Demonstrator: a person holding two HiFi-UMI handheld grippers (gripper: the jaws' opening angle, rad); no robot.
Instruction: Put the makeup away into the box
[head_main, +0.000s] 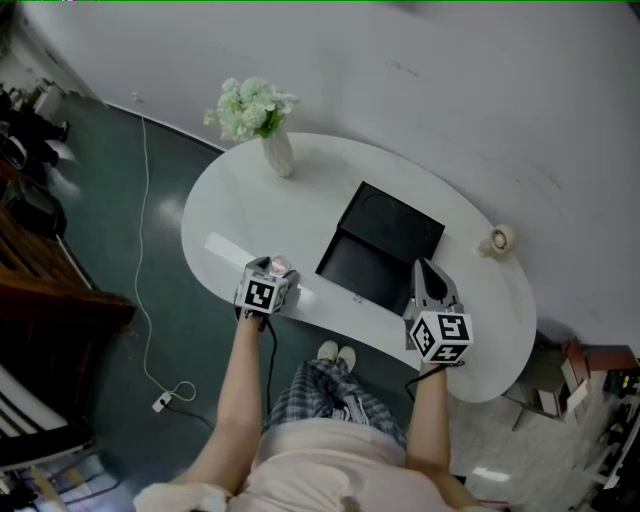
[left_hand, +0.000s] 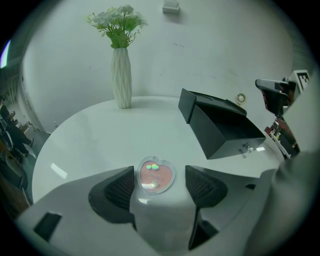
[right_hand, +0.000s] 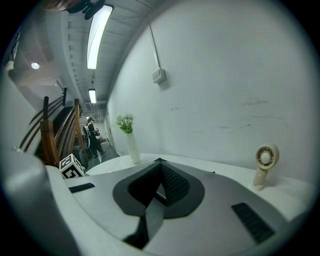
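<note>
An open black box (head_main: 385, 245) lies in the middle of the white table (head_main: 230, 200), its lid raised toward the wall. My left gripper (head_main: 275, 268) hovers over the table's near edge, left of the box. It is shut on a pale makeup compact with a pink heart-shaped top (left_hand: 155, 175), which faces up between the dark pads (left_hand: 119, 189). In the left gripper view the box (left_hand: 225, 132) stands to the right, ahead. My right gripper (head_main: 428, 272) is at the box's near right corner; its jaws (right_hand: 159, 187) meet with nothing between them.
A white vase of flowers (head_main: 278, 155) stands at the table's far left. A small cream fan (head_main: 499, 240) sits far right near the wall. A white cable (head_main: 150, 300) trails on the green floor at left. A person (right_hand: 92, 135) stands far off down the corridor.
</note>
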